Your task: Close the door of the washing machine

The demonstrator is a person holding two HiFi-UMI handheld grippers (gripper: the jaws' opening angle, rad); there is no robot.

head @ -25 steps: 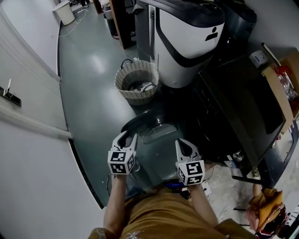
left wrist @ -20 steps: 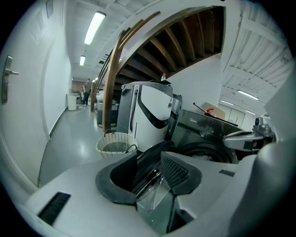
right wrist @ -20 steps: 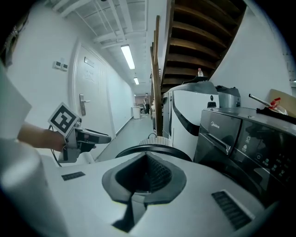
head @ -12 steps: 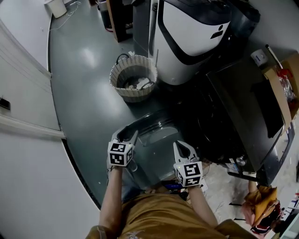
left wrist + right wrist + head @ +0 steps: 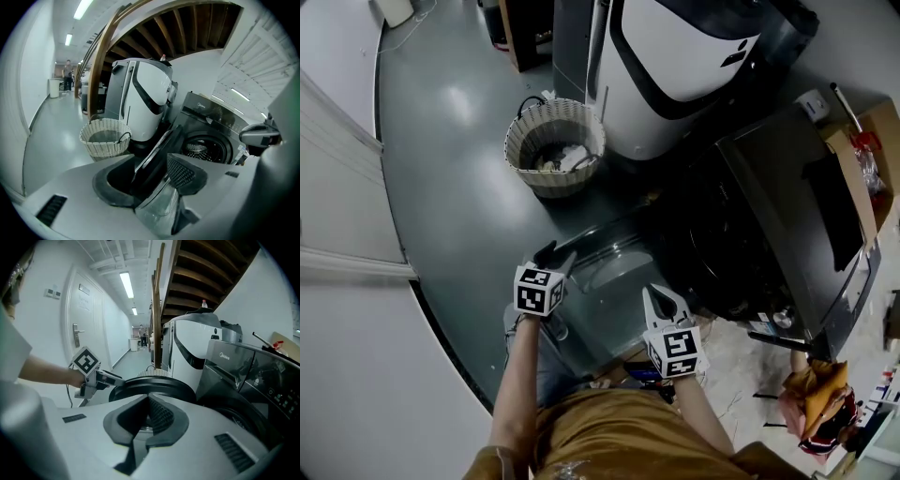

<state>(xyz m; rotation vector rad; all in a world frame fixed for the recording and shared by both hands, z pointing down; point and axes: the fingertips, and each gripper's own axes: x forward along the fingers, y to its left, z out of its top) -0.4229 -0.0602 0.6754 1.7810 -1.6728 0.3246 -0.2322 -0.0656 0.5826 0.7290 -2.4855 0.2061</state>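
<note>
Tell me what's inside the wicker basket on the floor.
The wicker basket holds a few pale crumpled items, perhaps cloth or paper; too small to tell. Its bottom and anything beneath them are covered.

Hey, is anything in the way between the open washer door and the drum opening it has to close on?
Nothing loose shows between door and drum opening. Only the right tongs hang in that gap; the wicker basket stands clear on the door's outer side.
</note>
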